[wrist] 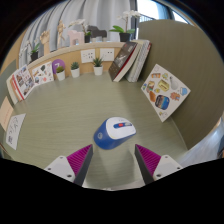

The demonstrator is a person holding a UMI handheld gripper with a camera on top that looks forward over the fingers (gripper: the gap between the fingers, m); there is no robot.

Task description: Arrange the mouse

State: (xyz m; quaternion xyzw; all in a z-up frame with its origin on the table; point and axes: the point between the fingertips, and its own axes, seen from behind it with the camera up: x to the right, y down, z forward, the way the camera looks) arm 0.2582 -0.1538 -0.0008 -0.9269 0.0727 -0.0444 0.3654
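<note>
The table (pixel 60 125), a pale olive-green surface, took up most of the view and lay bare around the work. On it, just ahead of the fingers and roughly centred on the gap between them, sat the mouse (pixel 119 128), white with a grey wheel strip, resting on a small blue mat (pixel 106 136) that showed mostly on the near left side. The gripper (pixel 112 159) was spread wide, both magenta pads (pixel 78 158) apart with nothing between them; the mouse stood beyond the tips, not yet inside the jaws. Judged from this, the step in hand was the approach to grasp. To do it well, the fingers should advance low and straight so each pad meets a long flank of the mouse, not its rounded top, and close evenly to keep it from skidding on the mat; the mouse lay slightly angled, so a small twist of the wrist looked advisable first. The mat could be dragged along if a finger tip caught its edge. Around: a row of books (pixel 132 58) leaning at the far edge, an open picture book (pixel 163 90) to the right, flat picture cards (pixel 28 78) to the left, and small potted plants (pixel 97 66) along the back. All stood well apart from the mouse; nothing blocked the line of approach.
</note>
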